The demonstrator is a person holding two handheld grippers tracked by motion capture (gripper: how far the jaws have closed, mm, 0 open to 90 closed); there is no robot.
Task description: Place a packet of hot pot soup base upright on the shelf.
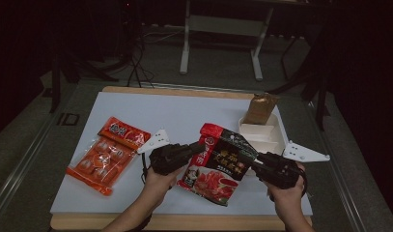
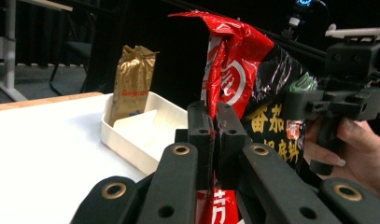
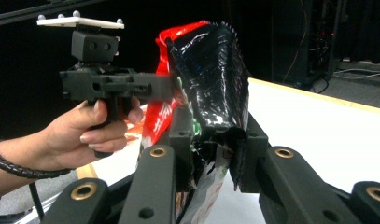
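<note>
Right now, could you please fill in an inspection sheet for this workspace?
Surface: white board on a wooden table, bare in the middle.
Job's things: red-and-black pouch held up off the board between both grippers.
Clutter: orange snack pack lying flat at the left; white tray at the right with a gold bag standing in its far end.
Grippers: left gripper shut on the pouch's left edge; right gripper with its jaws pressed on the pouch's right edge.
Cables: dark cables on the floor beyond the table.
Surroundings: dim room, a white table frame behind.
</note>
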